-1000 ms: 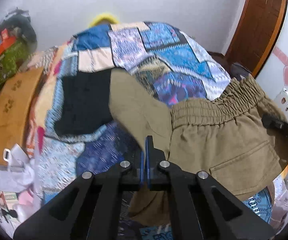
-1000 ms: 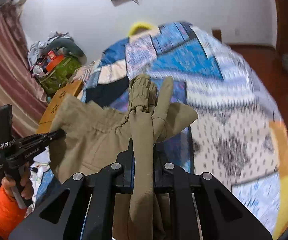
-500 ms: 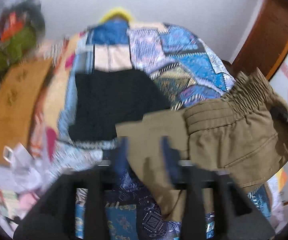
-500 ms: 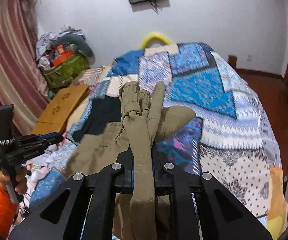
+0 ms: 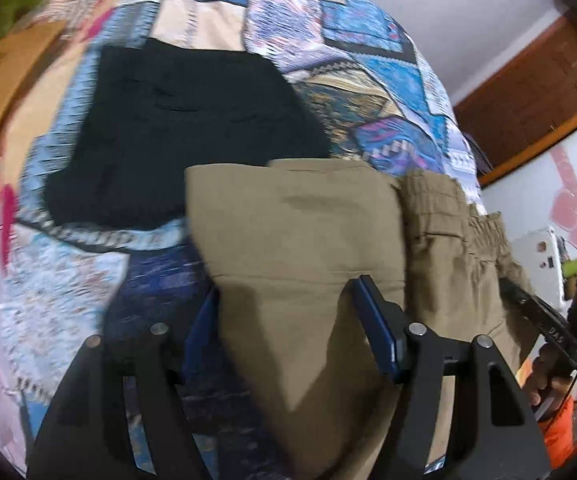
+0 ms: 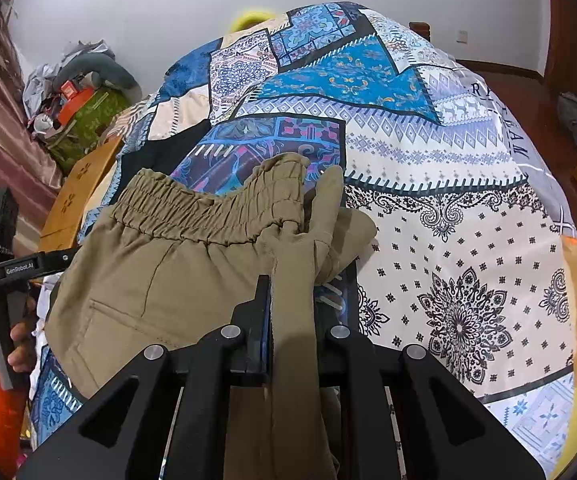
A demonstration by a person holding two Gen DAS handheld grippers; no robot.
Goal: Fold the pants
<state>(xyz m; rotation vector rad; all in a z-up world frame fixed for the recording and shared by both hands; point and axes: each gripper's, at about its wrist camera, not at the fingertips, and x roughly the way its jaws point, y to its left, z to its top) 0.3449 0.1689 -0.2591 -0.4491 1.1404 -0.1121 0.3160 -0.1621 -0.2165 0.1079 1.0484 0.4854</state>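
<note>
Khaki pants [image 5: 296, 232] lie on the patchwork quilt [image 5: 68, 280], their leg folded over toward the elastic waistband [image 6: 192, 212]. My left gripper [image 5: 288, 308] hovers low over the folded leg. Its jaws are opening, and the cloth passes between the blue pads [image 5: 376, 320] without being pressed. My right gripper [image 6: 292, 292] is shut on a bunched strip of the pants [image 6: 136, 280] near the waistband's right end. Each gripper shows in the other's view: the right gripper [image 5: 548, 328] at the right edge, the left gripper [image 6: 8, 272] at the left edge in a person's hand.
A folded black garment [image 5: 184, 136] lies on the quilt just beyond the pants. A wooden board [image 6: 76, 196] and a heap of bags and clothes [image 6: 76, 96] flank the bed's left side. A brown door [image 5: 528, 92] stands at the right. The quilt's right half [image 6: 468, 280] is bare.
The left gripper let go of the pants leg, its jaws spread, and it sank toward the bed. The right gripper came down with the waistband, and the pants now rest flatter.
</note>
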